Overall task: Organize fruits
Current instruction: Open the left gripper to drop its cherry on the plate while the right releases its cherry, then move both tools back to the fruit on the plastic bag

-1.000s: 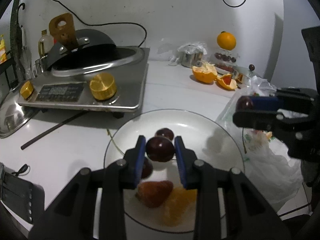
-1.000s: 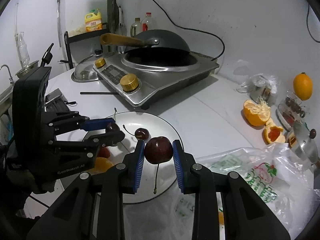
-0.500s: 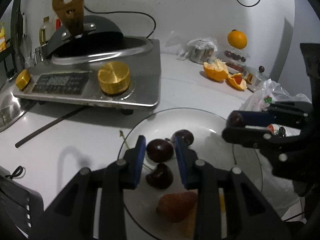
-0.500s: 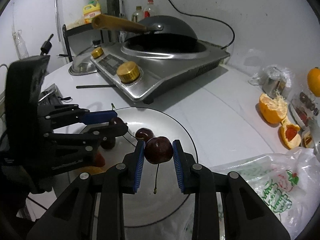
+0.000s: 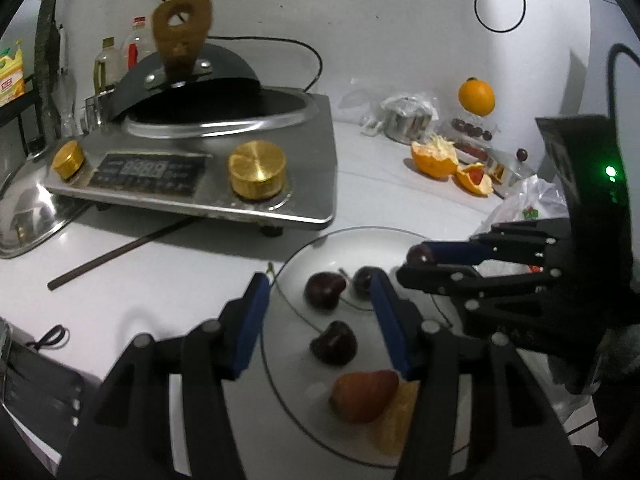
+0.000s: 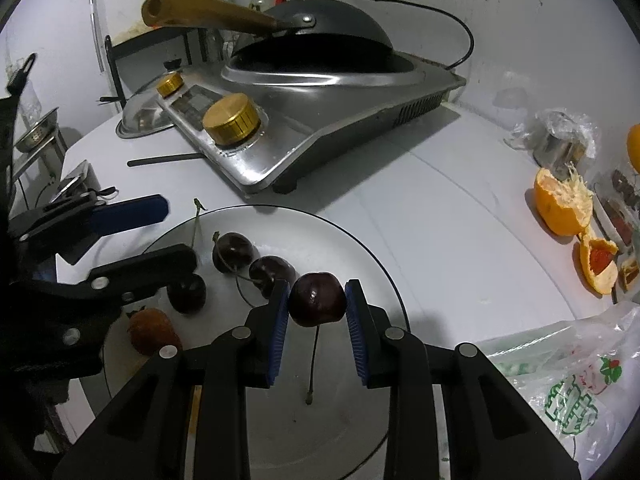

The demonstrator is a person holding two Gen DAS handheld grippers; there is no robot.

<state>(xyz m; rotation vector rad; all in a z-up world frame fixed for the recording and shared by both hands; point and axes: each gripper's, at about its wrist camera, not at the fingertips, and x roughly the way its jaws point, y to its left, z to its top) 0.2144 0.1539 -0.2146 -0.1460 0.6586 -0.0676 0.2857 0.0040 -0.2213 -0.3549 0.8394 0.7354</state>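
A white plate (image 5: pixel 400 233) (image 6: pixel 362 242) holds three dark cherries, a reddish strawberry (image 5: pixel 362 394) (image 6: pixel 154 330) and an orange piece (image 5: pixel 396 420). My left gripper (image 5: pixel 320 300) (image 6: pixel 180 234) hangs low over the plate's left part and its jaws are opening. One cherry (image 5: pixel 324 290) (image 6: pixel 234 252) lies on the plate between them, untouched by the pads. A second cherry (image 5: pixel 364 280) (image 6: pixel 272 272) rests beside it, and a third (image 5: pixel 334 342) (image 6: pixel 186 294) lies nearer. My right gripper (image 6: pixel 318 300) (image 5: pixel 416 260) is shut on another cherry (image 6: pixel 318 304) just above the plate, stem hanging down.
An induction cooker (image 5: pixel 200 168) with a black wok (image 6: pixel 312 40) stands behind the plate, with a dark chopstick (image 5: pixel 120 252) in front of it. Peeled orange halves (image 6: pixel 564 208), a whole orange (image 5: pixel 476 96) and a metal pot (image 5: pixel 408 120) sit at the right. A plastic bag (image 6: pixel 560 380) lies beside the plate.
My left gripper has spread its jaws and let go of its cherry, which now lies on the plate. My right gripper has come lower over the plate, still holding its cherry.
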